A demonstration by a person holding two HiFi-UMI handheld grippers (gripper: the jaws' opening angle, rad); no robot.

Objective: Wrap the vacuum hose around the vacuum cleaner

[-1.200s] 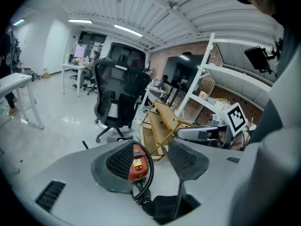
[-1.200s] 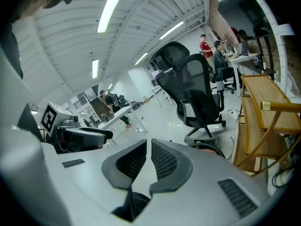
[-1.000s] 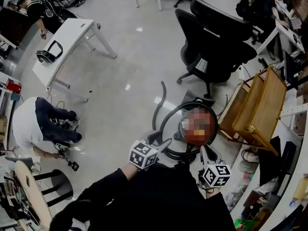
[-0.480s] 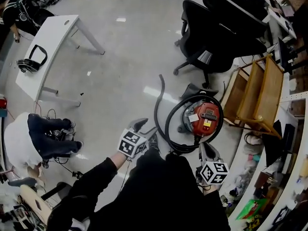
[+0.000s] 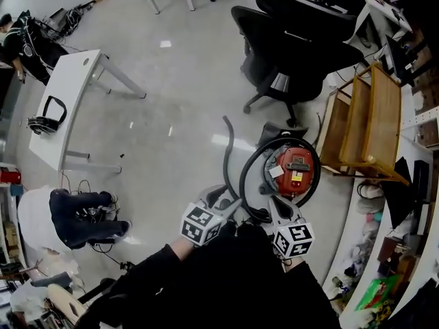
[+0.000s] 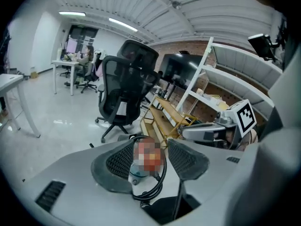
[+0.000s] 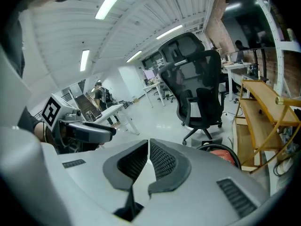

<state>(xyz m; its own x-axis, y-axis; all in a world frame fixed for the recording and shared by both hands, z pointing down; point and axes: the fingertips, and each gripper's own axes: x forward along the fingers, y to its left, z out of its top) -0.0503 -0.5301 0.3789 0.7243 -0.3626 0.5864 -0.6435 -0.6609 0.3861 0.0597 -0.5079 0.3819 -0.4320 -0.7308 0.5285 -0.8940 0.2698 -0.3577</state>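
The red vacuum cleaner [image 5: 293,169] stands on the floor with its black hose [image 5: 243,181] looped around its left and near sides. The hose's free end [image 5: 226,132] trails away across the floor. My left gripper [image 5: 225,197] hangs just left of the loop, open and holding nothing. In the left gripper view the vacuum and hose [image 6: 161,175] show through the gap between my left gripper's [image 6: 149,161] pads. My right gripper [image 5: 277,208] hovers at the vacuum's near side, shut and empty. In the right gripper view my right gripper [image 7: 148,161] has its pads pressed together, with the vacuum [image 7: 222,152] ahead to the right.
Two black office chairs [image 5: 295,53] stand beyond the vacuum. A wooden rack [image 5: 370,125] lies to its right beside cluttered shelving. A white table [image 5: 68,94] is at the far left, and a person [image 5: 62,218] crouches on the floor at the left.
My left gripper has swung right, closer to the hose loop. My right gripper has come in toward the vacuum's near side. The hose and vacuum lie as before.
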